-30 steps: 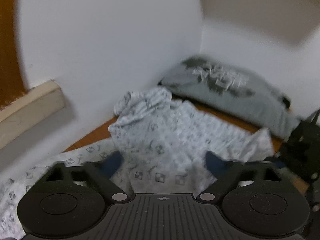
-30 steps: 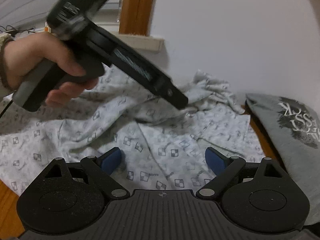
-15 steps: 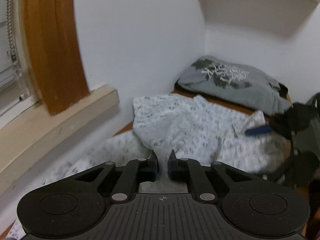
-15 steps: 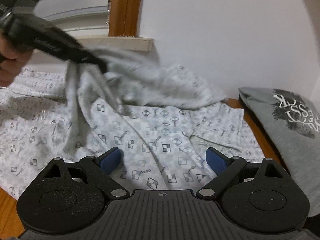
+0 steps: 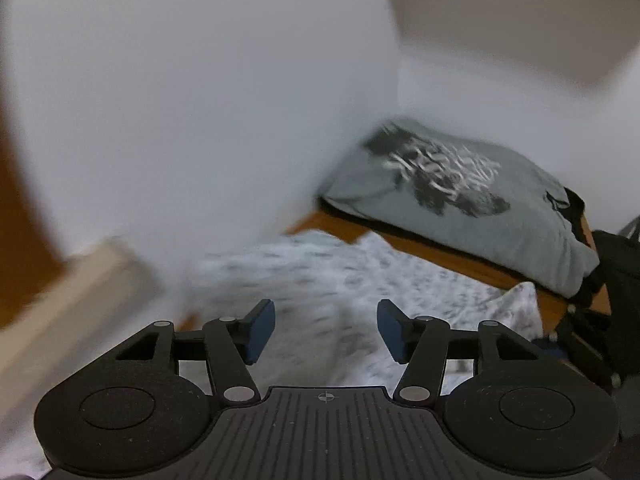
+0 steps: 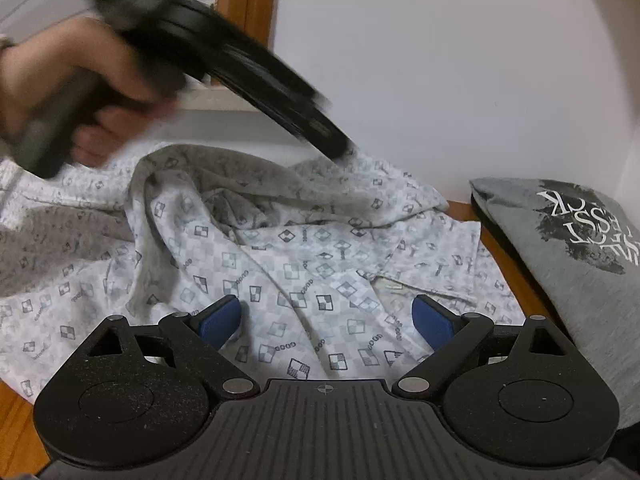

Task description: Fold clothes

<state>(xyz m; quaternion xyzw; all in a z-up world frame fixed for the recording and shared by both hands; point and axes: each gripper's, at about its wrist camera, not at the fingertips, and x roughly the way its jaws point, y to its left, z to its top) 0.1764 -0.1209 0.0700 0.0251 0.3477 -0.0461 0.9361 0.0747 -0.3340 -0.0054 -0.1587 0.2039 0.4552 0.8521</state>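
Two garments lie on the wooden surface [image 6: 506, 264]: a patterned white shirt [image 6: 304, 276] at centre, a folded grey T-shirt [image 6: 576, 248] at right. The left gripper [image 5: 326, 330] is opening, empty, above the shirt; the right gripper [image 6: 326, 318] gapes wide over it.

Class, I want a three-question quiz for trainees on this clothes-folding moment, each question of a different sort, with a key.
1. True or false: the right gripper is clamped on the patterned garment.
2. Multiple choice: where does the grey printed shirt lie in the right wrist view? A) left of the patterned garment B) right of the patterned garment C) under the window sill
3. Fill in: the blue pads of the left gripper stand ____, with no cloth pinched between them.

Key: 1 false, its jaws stand wide and hover over the cloth; 2 B; 3 apart, the jaws are opening.
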